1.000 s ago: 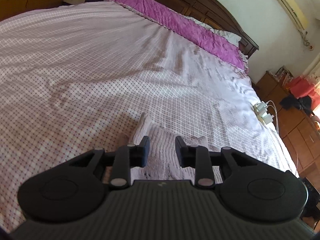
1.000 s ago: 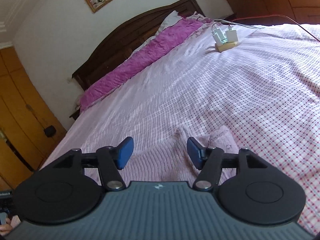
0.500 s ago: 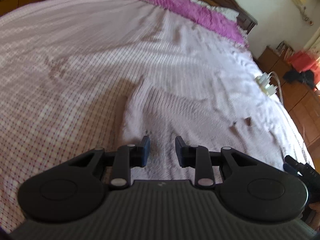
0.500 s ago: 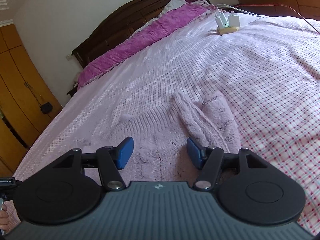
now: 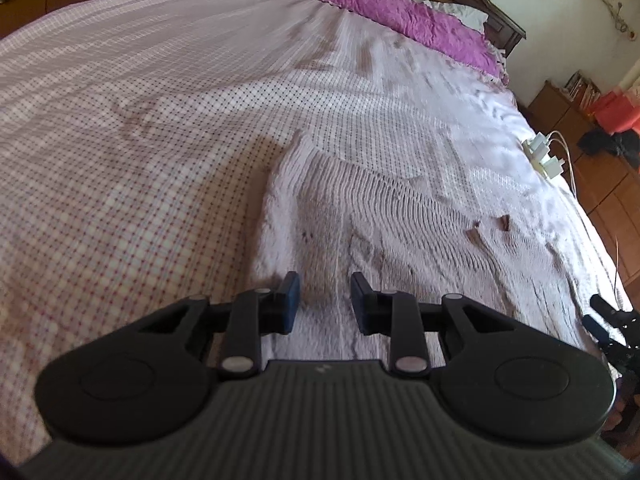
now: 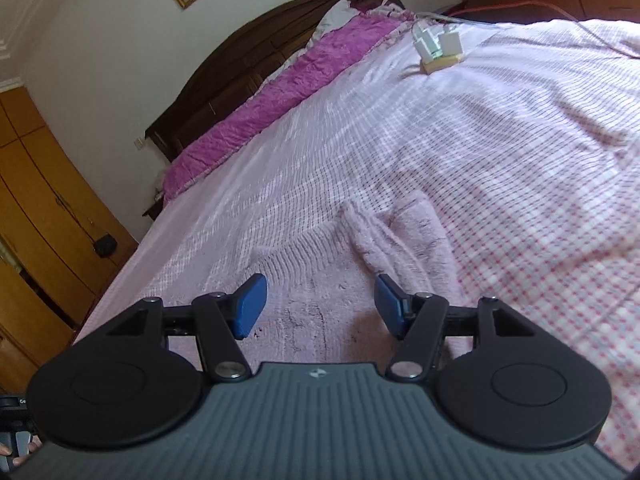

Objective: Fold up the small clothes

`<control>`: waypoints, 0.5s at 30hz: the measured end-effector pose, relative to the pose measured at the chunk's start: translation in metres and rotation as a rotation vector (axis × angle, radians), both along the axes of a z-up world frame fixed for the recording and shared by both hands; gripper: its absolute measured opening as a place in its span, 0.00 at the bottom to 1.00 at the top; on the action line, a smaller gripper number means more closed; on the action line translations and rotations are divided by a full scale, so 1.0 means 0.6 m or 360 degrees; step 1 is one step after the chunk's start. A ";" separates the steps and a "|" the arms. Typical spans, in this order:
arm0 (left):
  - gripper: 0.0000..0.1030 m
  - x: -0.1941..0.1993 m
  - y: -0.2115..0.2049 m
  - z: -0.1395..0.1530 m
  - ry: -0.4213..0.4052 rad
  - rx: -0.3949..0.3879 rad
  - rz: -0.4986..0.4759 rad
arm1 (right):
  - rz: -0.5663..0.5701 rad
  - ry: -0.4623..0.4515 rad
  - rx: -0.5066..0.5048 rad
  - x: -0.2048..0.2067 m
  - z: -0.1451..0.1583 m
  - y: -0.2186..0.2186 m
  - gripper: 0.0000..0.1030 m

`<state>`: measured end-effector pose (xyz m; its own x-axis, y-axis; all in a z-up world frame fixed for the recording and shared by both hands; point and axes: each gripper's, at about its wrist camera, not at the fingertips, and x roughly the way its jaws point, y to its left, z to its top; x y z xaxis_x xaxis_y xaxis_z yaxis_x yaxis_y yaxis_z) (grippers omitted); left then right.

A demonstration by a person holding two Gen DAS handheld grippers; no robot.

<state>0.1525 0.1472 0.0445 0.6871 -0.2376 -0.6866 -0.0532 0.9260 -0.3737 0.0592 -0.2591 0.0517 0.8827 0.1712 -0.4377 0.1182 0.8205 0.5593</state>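
In the left wrist view we see the pale pink fuzzy garment (image 5: 360, 220) spread flat on the checked bedspread (image 5: 120, 160), filling the lower centre of the frame and running toward the right. Our left gripper (image 5: 324, 304) sits at the bottom centre, directly over the garment's near part, its two dark fingers parted with a clear gap and nothing between them. Whether the tips touch the fabric we cannot tell. The garment's left edge runs up the frame just left of the left finger, and a ribbed band crosses it higher up.

In the right wrist view the same garment (image 6: 320, 288) lies in the lower centre, with a folded-over flap or sleeve (image 6: 404, 240) rising toward the middle right. Our right gripper (image 6: 318, 306) is held low over the fabric, its blue pads (image 6: 250, 306) spread wide apart and gripping nothing; the flap sits just above the right-hand pad.

Both grippers point up the bed, toward the purple pillow (image 6: 280, 92) and dark wooden headboard (image 6: 248, 52) in the upper part of each frame. A white power strip with plugs (image 6: 436, 46) rests on the bedspread at upper right in the right view, well apart from the garment.
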 end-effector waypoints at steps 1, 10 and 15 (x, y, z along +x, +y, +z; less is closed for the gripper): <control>0.29 -0.004 -0.001 0.003 0.0005 0.0008 0.0002 | -0.0009 -0.0002 0.0001 -0.007 0.002 -0.005 0.66; 0.29 -0.047 -0.005 0.021 0.0018 0.0046 0.0019 | -0.0129 0.0026 0.0053 -0.069 -0.007 -0.059 0.66; 0.29 -0.067 0.000 0.023 0.0018 0.0079 0.0040 | -0.0175 0.0068 0.0108 -0.085 -0.023 -0.083 0.66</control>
<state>0.1122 0.1470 0.0580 0.6846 -0.1859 -0.7048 -0.0805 0.9417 -0.3266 0.0085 -0.3088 0.0378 0.8787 0.1048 -0.4658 0.2303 0.7616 0.6057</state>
